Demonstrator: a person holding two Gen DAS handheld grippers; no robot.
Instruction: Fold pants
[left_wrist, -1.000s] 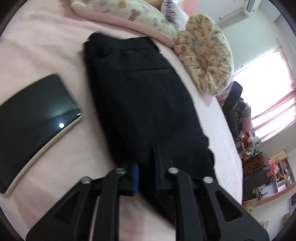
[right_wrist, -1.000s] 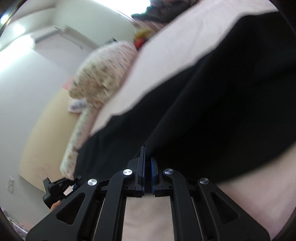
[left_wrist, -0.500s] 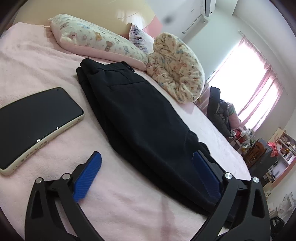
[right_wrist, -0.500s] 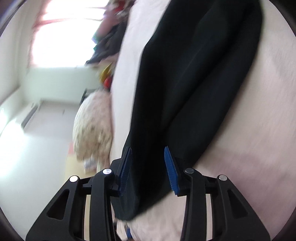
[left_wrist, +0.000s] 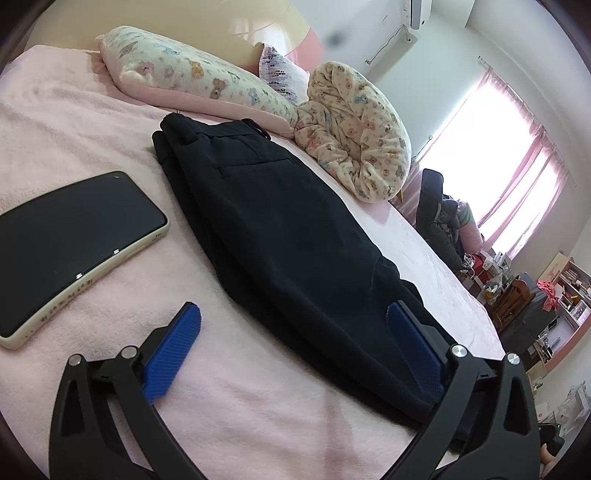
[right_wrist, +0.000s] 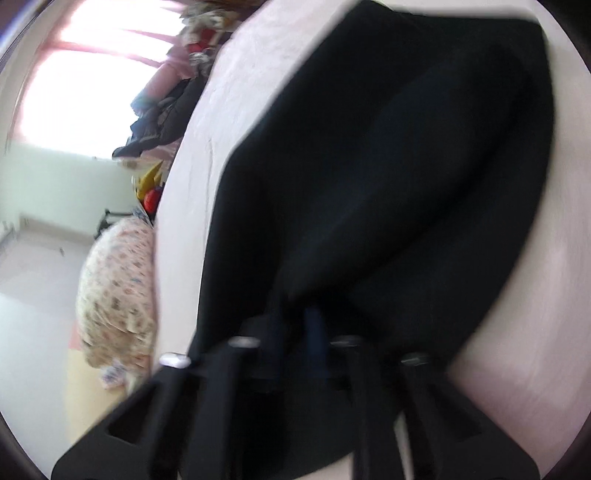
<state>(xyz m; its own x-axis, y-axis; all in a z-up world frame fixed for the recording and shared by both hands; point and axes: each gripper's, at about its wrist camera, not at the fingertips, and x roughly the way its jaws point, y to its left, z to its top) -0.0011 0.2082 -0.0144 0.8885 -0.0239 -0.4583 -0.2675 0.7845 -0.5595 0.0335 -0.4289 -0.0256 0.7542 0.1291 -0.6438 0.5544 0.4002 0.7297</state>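
Black pants (left_wrist: 280, 229) lie folded lengthwise on the pink bed (left_wrist: 74, 125), waistband at the far end by the pillows. My left gripper (left_wrist: 295, 343) is open wide just above the bed, its blue pads either side of the near part of the pants, touching nothing. In the blurred right wrist view the pants (right_wrist: 388, 184) fill the frame, and my right gripper (right_wrist: 295, 332) has its blue pads close together with a fold of black cloth between them.
A phone (left_wrist: 70, 243) in a cream case lies on the bed left of the pants. A long floral pillow (left_wrist: 192, 77) and a rolled floral blanket (left_wrist: 358, 136) lie at the far end. The bed's right edge drops to a cluttered room (left_wrist: 517, 291).
My left gripper let go of the pants, opened wide and drew back. My right gripper opened, shifted along the pants, then closed on the cloth again.
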